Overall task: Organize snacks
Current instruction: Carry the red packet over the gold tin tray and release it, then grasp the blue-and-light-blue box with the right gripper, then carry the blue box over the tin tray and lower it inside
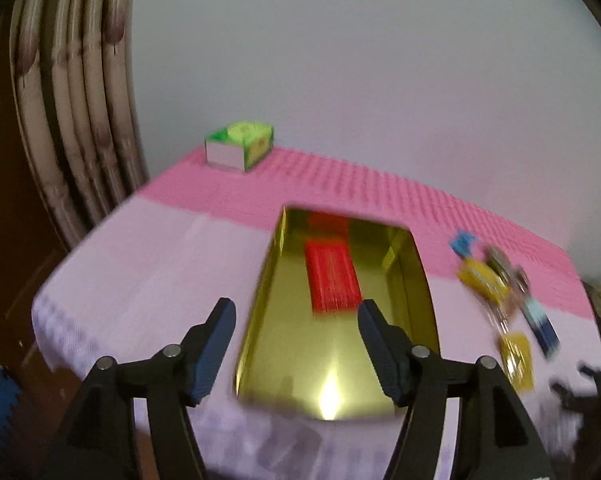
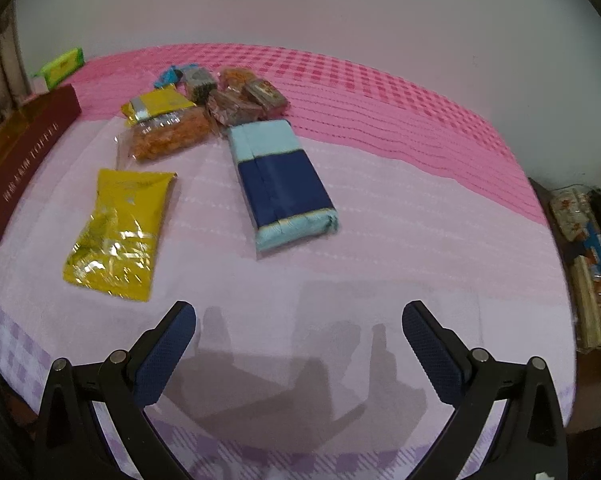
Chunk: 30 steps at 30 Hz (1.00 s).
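Hovering over the gold box (image 1: pixel 340 360), left gripper (image 1: pixel 296 312) has jaws apart, nothing btwn; red packet (image 1: pixel 332 276) lies inside. Right gripper (image 2: pixel 298 320) also spread, empty, above the tablecloth's (image 2: pixel 420 248) near edge. Yellow pouch (image 2: pixel 116 232), blue pack (image 2: pixel 282 184) & mixed snacks (image 2: pixel 204 104) lie mid-cloth toward far edge.

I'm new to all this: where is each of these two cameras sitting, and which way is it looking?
Left wrist view: mounted on the left gripper, looking forward and down between its open black fingers at a shiny gold-lined box holding one flat red packet.
Right wrist view: mounted on the right gripper, looking down past its open fingers at loose snacks, including a yellow foil pouch and a blue wrapped pack.
Shared: the pink checked tablecloth, the box, the snack pile and a green carton at the far corner.
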Each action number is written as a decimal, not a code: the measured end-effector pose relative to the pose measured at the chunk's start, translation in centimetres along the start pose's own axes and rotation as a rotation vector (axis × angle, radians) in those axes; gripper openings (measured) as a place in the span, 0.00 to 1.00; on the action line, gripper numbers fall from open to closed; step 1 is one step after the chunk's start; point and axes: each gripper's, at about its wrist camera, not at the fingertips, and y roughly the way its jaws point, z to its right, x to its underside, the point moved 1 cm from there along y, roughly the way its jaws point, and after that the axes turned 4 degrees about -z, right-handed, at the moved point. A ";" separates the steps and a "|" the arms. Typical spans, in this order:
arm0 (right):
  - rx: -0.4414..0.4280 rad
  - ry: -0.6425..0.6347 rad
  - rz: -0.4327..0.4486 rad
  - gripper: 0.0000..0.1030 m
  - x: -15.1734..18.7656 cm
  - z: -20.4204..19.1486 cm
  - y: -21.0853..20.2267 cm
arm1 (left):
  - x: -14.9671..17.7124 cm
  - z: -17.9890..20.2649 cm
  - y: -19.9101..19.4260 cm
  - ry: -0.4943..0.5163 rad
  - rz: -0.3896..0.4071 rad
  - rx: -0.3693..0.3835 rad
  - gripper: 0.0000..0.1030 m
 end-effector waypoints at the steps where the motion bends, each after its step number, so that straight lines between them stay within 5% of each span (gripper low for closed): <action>1: -0.025 0.003 0.009 1.00 -0.3 0.1 0.1 | 1.4 -0.3 -0.7 -0.009 -0.011 0.008 0.63; 8: -0.073 0.010 0.031 1.00 -4.3 1.3 2.3 | 6.4 -0.1 -4.2 -0.043 0.008 0.070 0.63; 15: -0.126 0.005 -0.001 0.98 -8.5 2.5 5.7 | 6.7 0.6 -3.5 -0.021 -0.002 0.139 0.63; 17: -0.156 -0.019 -0.017 0.81 -8.9 2.1 6.6 | 6.6 0.9 -3.6 -0.016 0.000 0.149 0.63; 21: -0.173 -0.056 0.007 0.66 -9.1 0.8 6.7 | 6.4 0.8 -3.9 -0.024 0.011 0.169 0.63; 22: -0.170 -0.056 0.013 0.50 -9.2 0.7 6.6 | 6.4 0.8 -4.0 -0.027 0.011 0.171 0.63; 30: -0.068 -0.070 0.022 0.47 -8.2 -0.2 4.5 | 6.4 1.0 -4.5 -0.028 0.022 0.179 0.63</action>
